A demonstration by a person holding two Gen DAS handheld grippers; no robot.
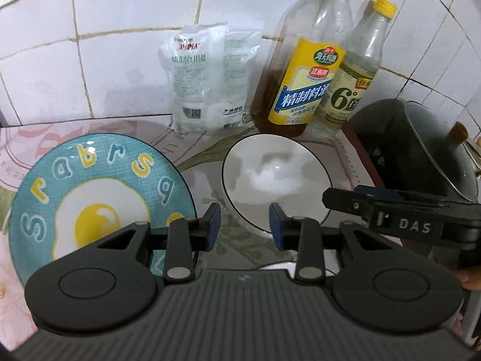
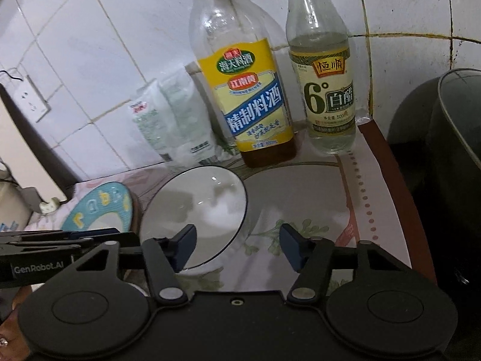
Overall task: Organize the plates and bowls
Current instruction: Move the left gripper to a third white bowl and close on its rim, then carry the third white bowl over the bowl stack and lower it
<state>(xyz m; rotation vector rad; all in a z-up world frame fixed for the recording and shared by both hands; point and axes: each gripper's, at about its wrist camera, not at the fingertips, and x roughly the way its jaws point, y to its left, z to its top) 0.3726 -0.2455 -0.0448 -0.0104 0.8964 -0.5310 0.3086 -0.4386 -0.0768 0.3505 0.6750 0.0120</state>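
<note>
Plainly, white bowl (image 1: 275, 180) has a thin dark rim; left gripper (image 1: 245, 225) and right gripper (image 2: 237, 248) fingers spread, empty.

The left gripper (image 1: 245, 225) is being shown as matte black, with ribbed housing, round discs, silver pivots and blue pads (image 1: 214, 225). The right gripper (image 2: 237, 248) is being seen alike, a screw at centre; "DAS" and "GenRobot.AI" are being displayed on the sides.

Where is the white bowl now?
In the left wrist view the white bowl sits on the counter, right of the egg plate, before the yellow-label bottle.
</note>
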